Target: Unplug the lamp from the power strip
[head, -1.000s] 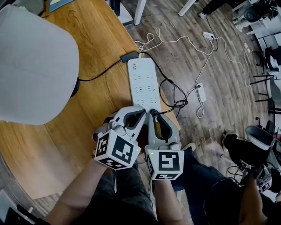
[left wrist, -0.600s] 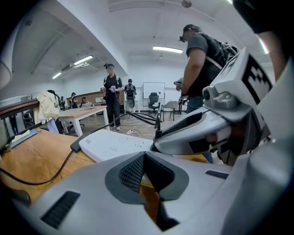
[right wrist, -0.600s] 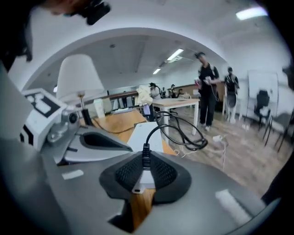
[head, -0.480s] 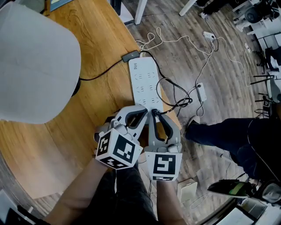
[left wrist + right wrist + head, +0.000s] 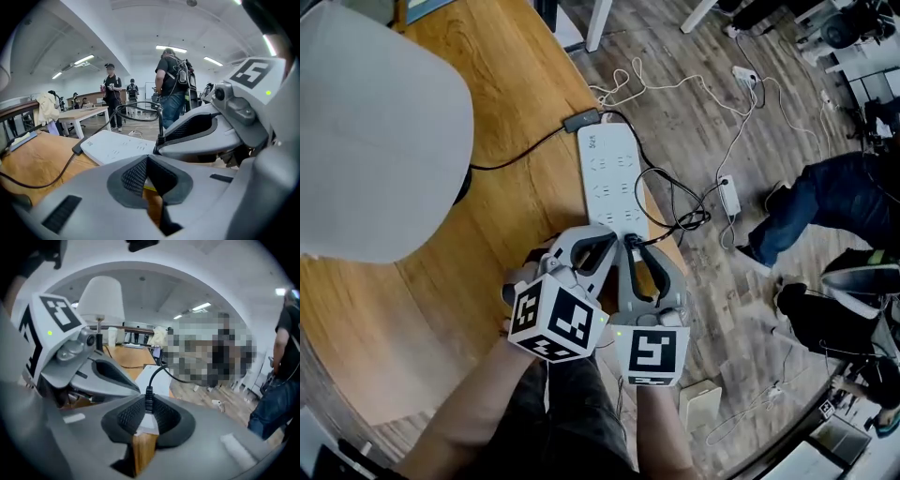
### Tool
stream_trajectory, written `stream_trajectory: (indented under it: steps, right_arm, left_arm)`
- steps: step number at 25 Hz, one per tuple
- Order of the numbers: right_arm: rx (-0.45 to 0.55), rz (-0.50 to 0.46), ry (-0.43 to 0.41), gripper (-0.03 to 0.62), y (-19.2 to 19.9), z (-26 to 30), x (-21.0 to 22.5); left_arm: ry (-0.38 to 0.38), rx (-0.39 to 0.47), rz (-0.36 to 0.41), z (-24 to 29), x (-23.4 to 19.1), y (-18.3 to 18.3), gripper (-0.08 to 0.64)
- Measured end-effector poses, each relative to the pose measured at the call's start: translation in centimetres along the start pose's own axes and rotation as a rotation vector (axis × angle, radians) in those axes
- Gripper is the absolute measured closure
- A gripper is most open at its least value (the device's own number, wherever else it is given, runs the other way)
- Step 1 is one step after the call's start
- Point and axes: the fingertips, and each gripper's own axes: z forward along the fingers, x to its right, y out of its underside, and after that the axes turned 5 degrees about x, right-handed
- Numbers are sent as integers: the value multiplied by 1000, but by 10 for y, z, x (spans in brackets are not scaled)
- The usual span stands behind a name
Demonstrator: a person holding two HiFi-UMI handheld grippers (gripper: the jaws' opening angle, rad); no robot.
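Note:
A white power strip point(image 5: 607, 173) lies on the wooden table point(image 5: 516, 75) beside its right edge. The lamp's big white shade point(image 5: 375, 131) fills the upper left. Its black cable point(image 5: 520, 152) passes a small black block point(image 5: 579, 120) at the strip's far end. It then loops back to a black plug point(image 5: 628, 242) at the near end. My right gripper point(image 5: 628, 247) is shut on that plug point(image 5: 148, 397), which stands on the strip point(image 5: 151, 372). My left gripper point(image 5: 604, 240) sits close beside it with its tips together over the strip's near end point(image 5: 117, 147). Nothing shows between its pads point(image 5: 136, 176).
The table edge runs just right of the strip, with wood floor below. White cables and a small floor strip point(image 5: 729, 195) lie there. A person's legs point(image 5: 820, 202) are on the floor at right. Several people stand in the room behind point(image 5: 171, 89).
My right gripper has rolled slightly on the plug and the cable loop has shifted a little. The left gripper has stayed put. The person on the floor at right has moved further away.

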Motion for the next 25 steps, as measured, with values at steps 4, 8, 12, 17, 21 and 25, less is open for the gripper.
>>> stream_trajectory:
  steps: [4,8,12,17,21,25]
  right_arm:
    - [15,67,-3,529,2,-2,1]
    - [137,447,-16,531,-11,-9,27]
    - [136,268,-64,530,-35,-8,17]
    - [115,298,-89,529,-31,-8,8]
    - [106,310,-103,529,-31,-7,5]
    - [87,326,-128,528,-26,-9,-3]
  left_arm:
    - [5,1,-13,1,1,0,565]
    - [12,-22,-10,2,3,-1,565]
    - [7,-26,-11,0,4,-1,565]
    - [39,34,-71,0,3,-3,565]
    - [22,93,-107,-12,-2,-8,565]
    - [-44,134,-118,-32,-8,-9,565]
